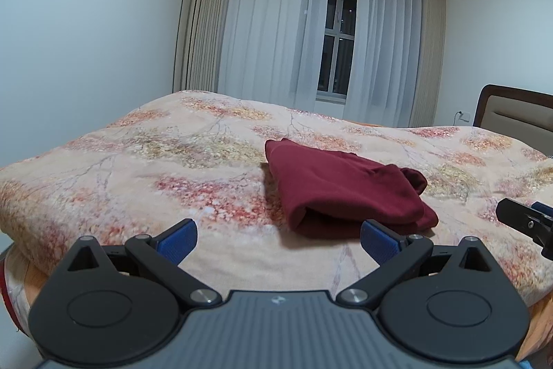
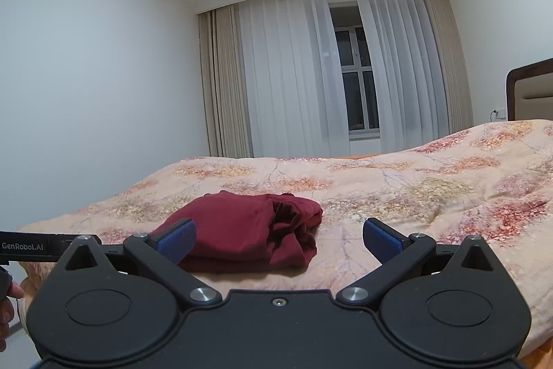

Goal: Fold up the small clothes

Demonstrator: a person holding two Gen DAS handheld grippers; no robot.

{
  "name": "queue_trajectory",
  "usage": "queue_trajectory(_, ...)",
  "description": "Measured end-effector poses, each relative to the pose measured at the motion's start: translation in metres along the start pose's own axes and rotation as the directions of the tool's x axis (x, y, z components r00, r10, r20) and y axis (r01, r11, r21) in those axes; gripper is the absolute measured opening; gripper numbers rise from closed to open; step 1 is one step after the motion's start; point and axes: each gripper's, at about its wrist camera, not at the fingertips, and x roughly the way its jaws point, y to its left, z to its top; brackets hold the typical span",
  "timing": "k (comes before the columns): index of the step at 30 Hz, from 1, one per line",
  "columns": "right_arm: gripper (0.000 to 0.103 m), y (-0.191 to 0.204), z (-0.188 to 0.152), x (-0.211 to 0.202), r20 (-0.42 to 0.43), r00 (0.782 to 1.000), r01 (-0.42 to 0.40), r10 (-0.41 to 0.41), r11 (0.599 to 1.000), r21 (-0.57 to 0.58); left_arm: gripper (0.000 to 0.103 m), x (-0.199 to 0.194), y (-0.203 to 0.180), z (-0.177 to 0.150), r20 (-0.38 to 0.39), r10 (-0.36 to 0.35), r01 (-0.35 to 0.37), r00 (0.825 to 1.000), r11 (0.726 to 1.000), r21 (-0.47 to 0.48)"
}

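- Left gripper point(image 1: 278, 239) released: blue pads spread wide, nothing between them, hovering above the near edge of the floral bedspread point(image 1: 138, 168), probably pulled back because the fold looks finished.
- Right gripper point(image 2: 279, 239) likewise spread wide and empty, held low over the same near edge; in the left wrist view, only a dark tip of it showing far off to the right.
- Just ahead of both grippers, a dark red garment point(image 1: 340, 192), folded into a compact bundle and lying flat on the bedspread, touched by neither tool.
- From the left gripper: bundle ahead and slightly right, its rounded folded edge facing the pads, long axis slanting away to the left.
- From the right gripper: the dark red garment point(image 2: 242, 227) ahead and slightly left, layered open end with loose creases turned toward the right.
- Farther out: sheer curtains point(image 2: 293, 75) across a dark window, and a padded headboard point(image 1: 518, 108) beyond the bedspread to the right.
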Motion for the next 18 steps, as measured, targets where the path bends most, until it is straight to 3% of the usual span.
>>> queue_trajectory(18,0.102,0.007,-0.013,0.004,-0.04,0.999,0.004,-0.005,1.0,-0.027,0.103,0.004,0.006,-0.013,-0.014,0.008,-0.008,1.0,1.0,0.001)
